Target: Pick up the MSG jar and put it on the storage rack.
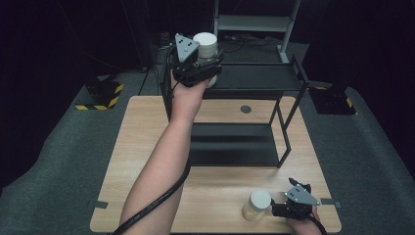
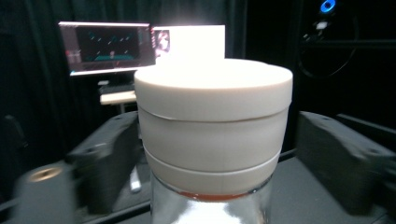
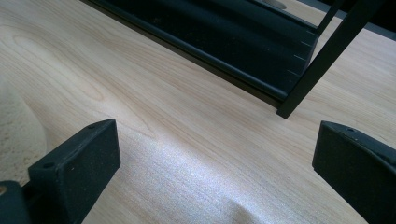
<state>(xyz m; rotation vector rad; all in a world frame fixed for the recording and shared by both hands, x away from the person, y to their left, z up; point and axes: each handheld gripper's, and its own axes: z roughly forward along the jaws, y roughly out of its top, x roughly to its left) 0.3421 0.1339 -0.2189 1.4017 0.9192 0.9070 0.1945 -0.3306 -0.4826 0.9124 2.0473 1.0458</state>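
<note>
1. Upper centre of the high view: the left gripper (image 1: 208, 63) grasps a white-lidded glass jar (image 1: 205, 45) over the black shelf rack (image 1: 254, 78).
2. In the left gripper view, the jar's lid (image 2: 212, 116) sits between both jaws.
3. Lower right: the right gripper (image 1: 280, 208) is spread wide, holding nothing, just beside a second white-lidded jar (image 1: 257, 204) on the wooden table (image 1: 220, 191).

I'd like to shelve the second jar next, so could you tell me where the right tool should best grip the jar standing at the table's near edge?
Grip the jar on its round glass body, just below the white lid. It stands upright, so its sides offer parallel faces. Come in level from its right, where the right tool sits beside it, jaws open.
</note>
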